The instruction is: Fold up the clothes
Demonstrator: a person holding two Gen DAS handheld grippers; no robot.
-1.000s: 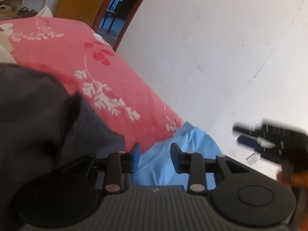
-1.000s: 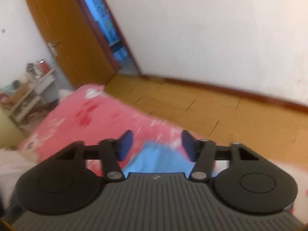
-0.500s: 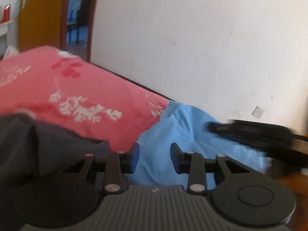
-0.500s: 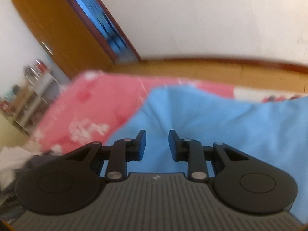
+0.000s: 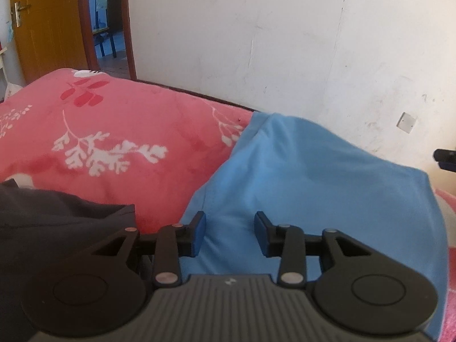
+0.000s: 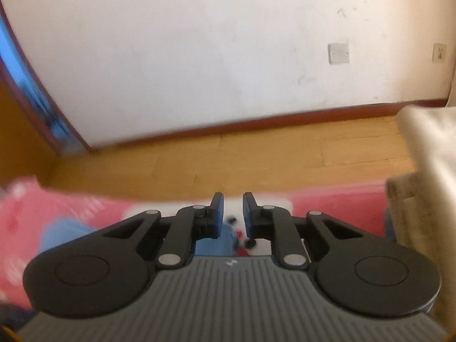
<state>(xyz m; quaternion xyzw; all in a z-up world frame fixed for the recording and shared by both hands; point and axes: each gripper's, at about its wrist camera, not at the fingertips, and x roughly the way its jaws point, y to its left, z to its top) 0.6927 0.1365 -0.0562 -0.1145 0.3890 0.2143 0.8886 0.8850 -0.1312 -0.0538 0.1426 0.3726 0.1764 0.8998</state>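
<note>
A pink floral bed (image 5: 119,131) stands by a white wall (image 5: 256,34). The blue shirt (image 5: 313,182) lies on the bed, right of a dark garment (image 5: 51,222). The left claw (image 5: 229,232) gapes empty over the shirt's near edge; the right claw (image 6: 232,213) is narrowly parted, empty, above the bed.

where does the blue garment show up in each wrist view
Left wrist: the blue garment fills the centre and right, draped on the red floral bedspread, right ahead of the open left gripper.
Right wrist: only a blurred blue patch at lower left, plus a sliver behind the right gripper.
Shared landmark: the white wall plate.
</note>
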